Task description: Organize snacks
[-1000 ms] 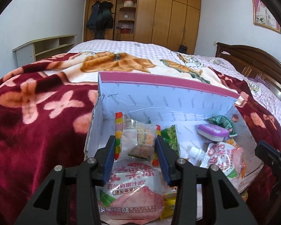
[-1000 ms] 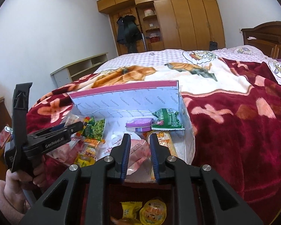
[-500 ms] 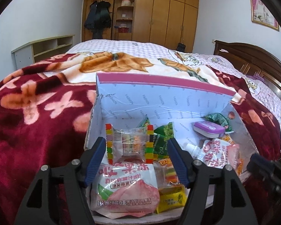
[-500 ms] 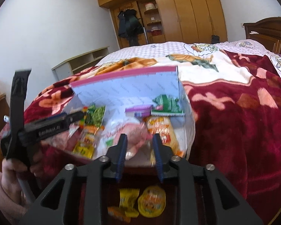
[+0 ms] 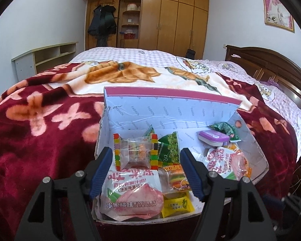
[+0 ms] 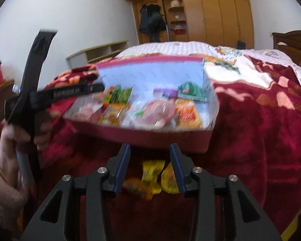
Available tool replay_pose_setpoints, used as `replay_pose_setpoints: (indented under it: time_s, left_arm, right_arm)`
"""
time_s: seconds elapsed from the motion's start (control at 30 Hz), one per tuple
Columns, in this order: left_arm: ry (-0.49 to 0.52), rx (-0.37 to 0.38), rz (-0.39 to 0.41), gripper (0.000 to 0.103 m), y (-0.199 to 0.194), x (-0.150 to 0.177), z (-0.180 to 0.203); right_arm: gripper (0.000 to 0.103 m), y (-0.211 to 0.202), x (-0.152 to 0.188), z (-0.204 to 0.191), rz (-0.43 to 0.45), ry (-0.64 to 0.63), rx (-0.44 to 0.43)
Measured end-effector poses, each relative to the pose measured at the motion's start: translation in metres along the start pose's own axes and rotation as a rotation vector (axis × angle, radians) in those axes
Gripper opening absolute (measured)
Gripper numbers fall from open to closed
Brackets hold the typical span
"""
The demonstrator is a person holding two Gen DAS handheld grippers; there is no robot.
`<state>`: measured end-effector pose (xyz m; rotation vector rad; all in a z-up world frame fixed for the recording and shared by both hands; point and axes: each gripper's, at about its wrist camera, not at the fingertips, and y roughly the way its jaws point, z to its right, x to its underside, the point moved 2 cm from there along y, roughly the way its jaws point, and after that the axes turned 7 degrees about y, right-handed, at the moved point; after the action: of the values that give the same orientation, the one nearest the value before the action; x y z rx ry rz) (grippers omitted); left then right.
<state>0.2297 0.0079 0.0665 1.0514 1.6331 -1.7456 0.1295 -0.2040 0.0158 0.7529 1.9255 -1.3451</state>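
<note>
Now the left hand-held gripper (image 5: 145, 169) has spread, releasing the clear candy packet (image 5: 135, 151); right hand-held gripper (image 6: 149, 167) opening, empty.

Our left gripper (image 5: 146, 167) stands with its jaws apart, nothing pressed between its pads, held by our left hand (image 6: 12, 140). Our right gripper (image 6: 149, 165) is opening its jaws, gripping nothing.
</note>
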Motion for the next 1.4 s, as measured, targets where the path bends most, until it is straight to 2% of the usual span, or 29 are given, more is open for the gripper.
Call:
replay_pose_setpoints:
  time_s: [0.13, 0.33, 0.43, 0.53, 0.7, 0.8, 1.03, 1.27, 1.4]
  left_arm:
    - [-0.005, 0.006, -0.001, 0.073, -0.003, 0.0, 0.0]
    - [-0.014, 0.009, -0.006, 0.073, -0.006, 0.002, 0.0]
    - [-0.02, 0.015, -0.014, 0.073, -0.007, 0.005, 0.001]
    - [-0.02, 0.02, -0.017, 0.073, -0.009, 0.008, 0.003]
    - [-0.017, 0.033, -0.016, 0.073, -0.013, 0.012, 0.007]
    - [-0.011, 0.039, -0.018, 0.073, -0.014, 0.014, 0.011]
    - [-0.001, 0.053, -0.017, 0.073, -0.022, 0.018, 0.018]
    - [0.006, 0.076, -0.015, 0.073, -0.03, 0.024, 0.026]
    - [0.019, 0.104, -0.023, 0.073, -0.034, 0.03, 0.038]
  right_arm:
    - [0.042, 0.005, 0.021, -0.001, -0.051, 0.0, -0.003]
    - [0.042, 0.011, 0.03, -0.005, -0.065, -0.034, 0.023]
    - [0.032, 0.017, 0.034, -0.009, -0.075, -0.045, 0.033]
    - [0.027, 0.014, 0.035, -0.01, -0.061, -0.044, 0.021]
    - [0.009, 0.0, 0.024, -0.006, -0.014, -0.026, 0.0]
    - [0.005, -0.005, 0.018, -0.006, 0.005, -0.019, -0.018]
    - [0.003, -0.012, 0.01, 0.001, 0.015, 0.02, -0.053]
    - [0.003, -0.032, -0.021, 0.0, 0.102, -0.012, -0.055]
    - [0.003, -0.034, -0.043, 0.002, 0.158, -0.033, -0.026]
